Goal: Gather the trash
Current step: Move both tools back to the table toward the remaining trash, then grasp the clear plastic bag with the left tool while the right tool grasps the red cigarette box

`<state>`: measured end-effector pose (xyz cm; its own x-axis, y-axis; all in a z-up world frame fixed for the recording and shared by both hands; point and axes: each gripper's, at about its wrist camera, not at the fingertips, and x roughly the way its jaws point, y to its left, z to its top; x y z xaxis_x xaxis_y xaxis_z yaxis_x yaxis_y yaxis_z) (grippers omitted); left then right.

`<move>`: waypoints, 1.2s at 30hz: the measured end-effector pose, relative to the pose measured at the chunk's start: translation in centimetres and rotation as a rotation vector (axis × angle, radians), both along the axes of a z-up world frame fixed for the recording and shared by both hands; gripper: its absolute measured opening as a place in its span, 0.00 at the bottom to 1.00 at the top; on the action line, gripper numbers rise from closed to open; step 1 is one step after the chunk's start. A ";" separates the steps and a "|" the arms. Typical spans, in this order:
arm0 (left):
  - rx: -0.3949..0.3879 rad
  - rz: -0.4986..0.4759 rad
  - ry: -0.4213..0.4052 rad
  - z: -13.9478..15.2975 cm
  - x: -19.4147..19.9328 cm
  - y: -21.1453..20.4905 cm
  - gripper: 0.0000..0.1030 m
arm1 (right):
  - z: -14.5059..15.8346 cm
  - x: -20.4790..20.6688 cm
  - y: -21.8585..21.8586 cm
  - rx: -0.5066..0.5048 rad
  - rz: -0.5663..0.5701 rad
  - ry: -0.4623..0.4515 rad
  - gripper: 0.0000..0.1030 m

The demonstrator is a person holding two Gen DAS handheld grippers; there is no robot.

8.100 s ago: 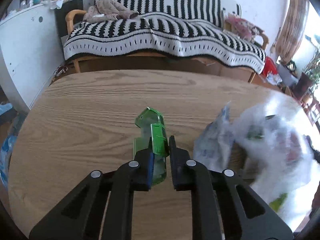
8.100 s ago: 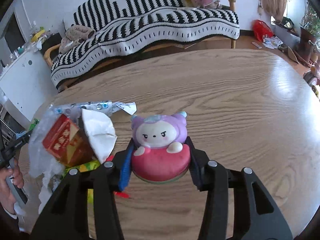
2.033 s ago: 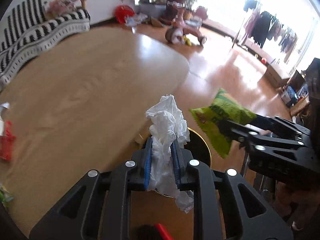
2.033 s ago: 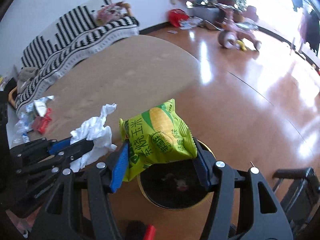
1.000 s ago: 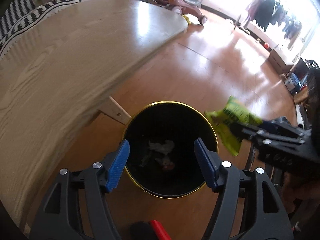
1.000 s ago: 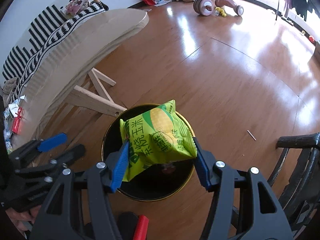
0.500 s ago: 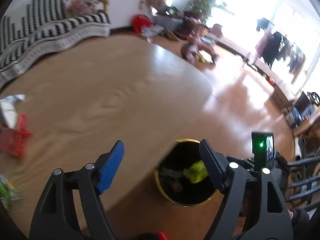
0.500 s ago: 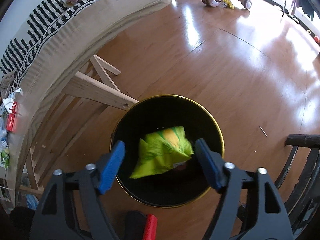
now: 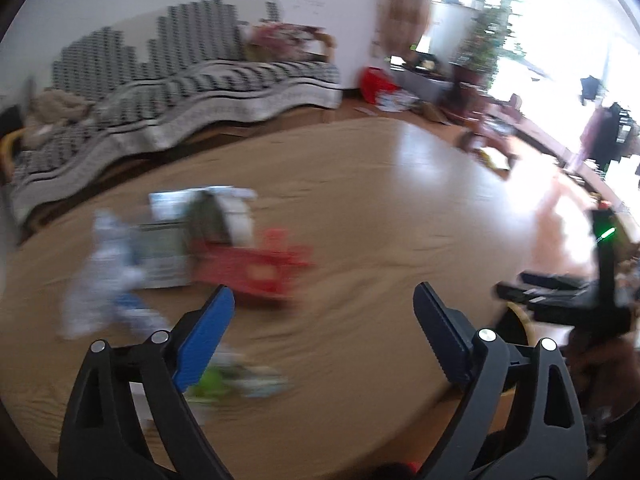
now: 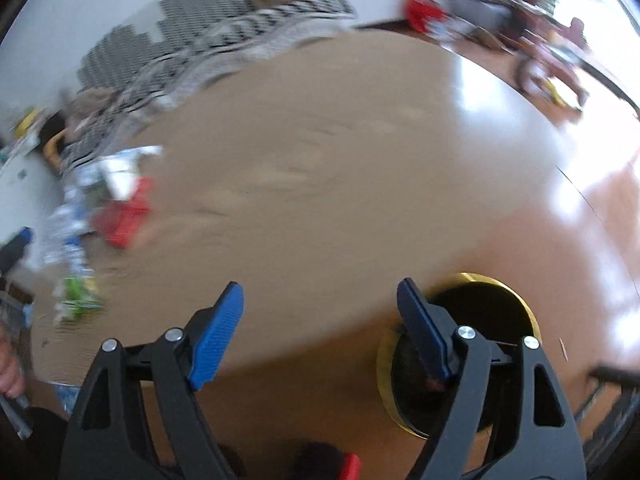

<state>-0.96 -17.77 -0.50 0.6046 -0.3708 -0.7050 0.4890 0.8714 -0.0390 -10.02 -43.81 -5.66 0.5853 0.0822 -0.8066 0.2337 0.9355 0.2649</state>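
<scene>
While both frames were smeared by motion, showed enough to place things. Left claw [image 9: 324,304] gaped wide, blue pads far apart, nothing between them, poised over the wooden desk [image 9: 380,208]. Just ahead of its left finger, lay a red carton [image 9: 256,268] flat on the desk; beyond and left of that, stood a heap of blurred white and grey packaging [image 9: 188,228], touching the carton; further left, trailed a crumpled white-and-blue wrapper [image 9: 108,276]. Directly behind the left pad [image 9: 204,340], close in, sat a green-and-white scrap [image 9: 228,380]. Off to the right of this claw, hung the other tool's black body with a green light, details lost to blur. Right claw [image 10: 320,308] likewise spread wide and empty, held over the near rim of the desk [image 10: 340,160]. Behind and below its right finger, stood a black bin with a gold rim [image 10: 516,304] on the floor, partly hidden by the finger; contents not discernible. Far off to its left, clustered the red carton [image 10: 124,216], the white packaging [image 10: 116,176] and a green scrap [image 10: 76,292] on the desk. Beyond the desk, stretched a striped sofa [image 9: 180,80].
</scene>
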 end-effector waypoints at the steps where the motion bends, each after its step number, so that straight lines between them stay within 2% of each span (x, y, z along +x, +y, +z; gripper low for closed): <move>1: 0.018 0.043 -0.016 -0.1 1.1 2.1 0.86 | 0.7 1.2 1.5 0.005 0.035 -0.012 0.77; 3: 0.031 0.116 -0.021 -0.2 2.8 5.9 0.88 | 1.6 4.2 5.4 0.013 0.131 -0.030 0.81; 5: 0.010 0.185 -0.018 -0.2 4.4 9.6 0.89 | 2.0 7.1 9.6 0.007 0.240 -0.037 0.84; 7: -0.026 0.227 0.000 -0.5 5.9 12.8 0.90 | 1.6 8.8 13.4 -0.011 0.324 -0.036 0.84; 11: -0.032 0.273 0.033 -2.3 9.0 16.5 0.90 | 0.4 13.4 19.1 -0.098 0.457 -0.036 0.84; 14: -0.066 0.273 0.081 -3.7 10.5 17.6 0.90 | -0.7 15.5 20.8 -0.182 0.510 -0.052 0.84; 16: -0.096 0.270 0.105 -4.5 11.4 17.8 0.90 | -1.7 16.0 21.0 -0.191 0.527 -0.042 0.84; 19: -0.100 0.262 0.129 -5.8 12.9 17.6 0.90 | -3.5 17.6 21.0 -0.210 0.534 -0.009 0.84; 21: -0.082 0.246 0.130 -6.6 13.6 17.2 0.90 | -4.4 18.1 21.7 -0.247 0.545 -0.010 0.84; 24: -0.008 0.251 0.111 -7.5 15.0 16.2 0.89 | -5.0 18.3 22.6 -0.291 0.560 -0.016 0.84; 25: -0.012 0.255 0.117 -7.7 15.2 16.3 0.89 | -5.1 18.4 23.0 -0.302 0.571 -0.018 0.81; 26: -0.025 0.265 0.129 -8.0 15.4 16.3 0.84 | -5.0 18.2 23.2 -0.309 0.580 -0.022 0.78; 27: -0.029 0.268 0.134 -8.0 15.5 16.4 0.72 | -5.1 18.4 23.6 -0.312 0.585 -0.025 0.73; 28: -0.025 0.280 0.139 -8.1 15.5 16.4 0.65 | -5.0 18.3 23.8 -0.307 0.590 -0.028 0.72; 30: -0.015 0.287 0.148 -8.1 15.4 16.4 0.38 | -4.7 18.0 23.9 -0.295 0.598 -0.040 0.71; 32: -0.029 0.292 0.174 -7.9 15.2 16.6 0.21 | -4.2 17.7 23.9 -0.296 0.591 -0.052 0.70; 36: -0.031 0.327 0.167 -6.3 14.4 17.2 0.18 | -2.4 16.9 23.2 -0.219 0.573 -0.085 0.67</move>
<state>13.43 -0.52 -6.77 0.5722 -0.2001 -0.7953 0.1697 0.9777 -0.1239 6.93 -20.64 -8.09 0.5599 0.2404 -0.7929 -0.3354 0.9408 0.0484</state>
